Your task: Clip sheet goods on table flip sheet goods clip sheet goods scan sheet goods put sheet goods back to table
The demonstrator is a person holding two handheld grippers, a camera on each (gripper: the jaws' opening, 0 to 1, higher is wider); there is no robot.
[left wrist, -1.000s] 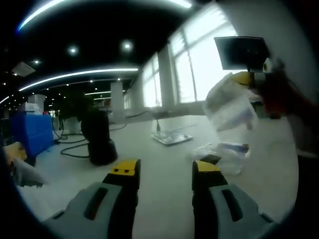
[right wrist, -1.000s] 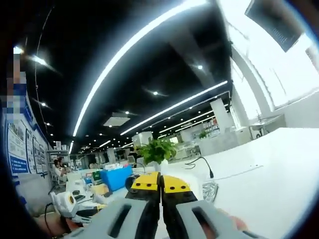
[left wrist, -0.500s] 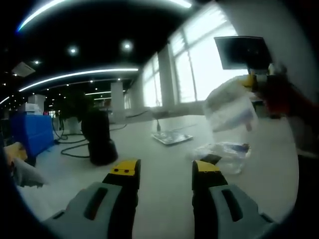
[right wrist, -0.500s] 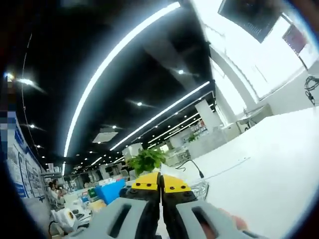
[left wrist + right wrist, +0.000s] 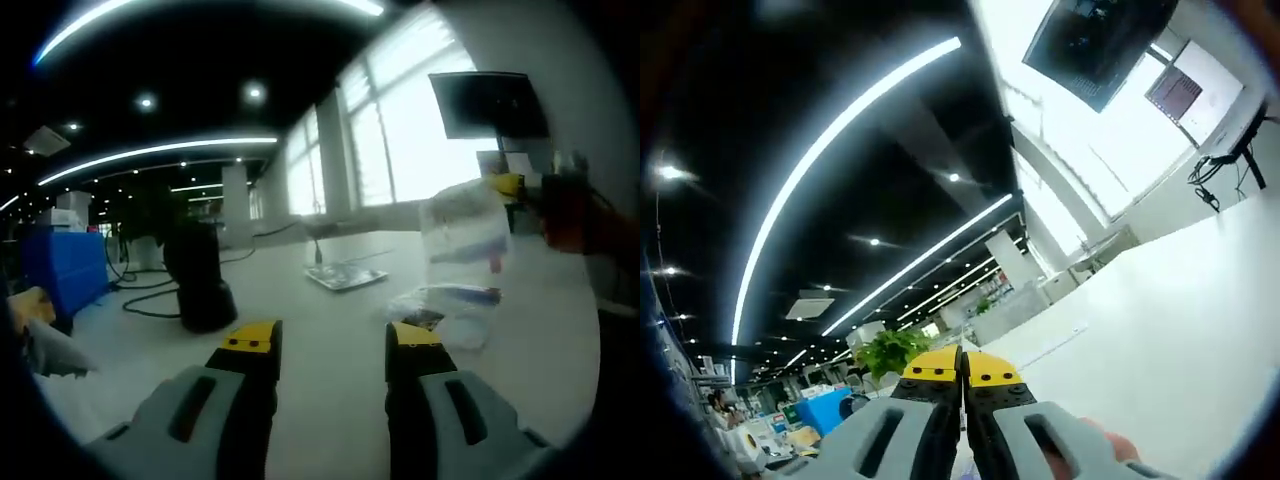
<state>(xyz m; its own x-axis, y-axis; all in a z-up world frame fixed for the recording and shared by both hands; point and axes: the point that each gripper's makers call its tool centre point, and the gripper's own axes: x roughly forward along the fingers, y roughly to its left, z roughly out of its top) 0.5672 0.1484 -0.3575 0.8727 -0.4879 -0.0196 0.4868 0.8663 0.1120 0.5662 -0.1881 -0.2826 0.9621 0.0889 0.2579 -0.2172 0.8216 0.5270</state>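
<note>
Jaws of the left gripper (image 5: 328, 345) stand well apart with nothing between them, hovering above the pale table (image 5: 320, 300). Past the yellow tips, in the left gripper view, a clear plastic packet (image 5: 463, 232) hangs in the air at the right, pinched at its upper corner by the yellow tip of the right gripper (image 5: 512, 185), which comes in from the right edge with a hand behind it. The packet is off the table, with faint blue and red print on it. Below it a second crumpled clear bag (image 5: 448, 303) lies flat on the table, just beyond the left gripper's right jaw. Farther back sit a flat silvery tray (image 5: 345, 275) and a dark cylinder-shaped device (image 5: 196, 272) with a cable running from it. A blue box (image 5: 62, 270) stands at the far left, and a dark screen (image 5: 487, 103) is mounted high by the windows.

In the right gripper view, the right gripper (image 5: 962, 368) points upward toward the ceiling lights, its two yellow tips pressed together with only a thin seam between them. The packet itself is hidden from this angle. A green plant (image 5: 888, 350) shows beyond the tips.
</note>
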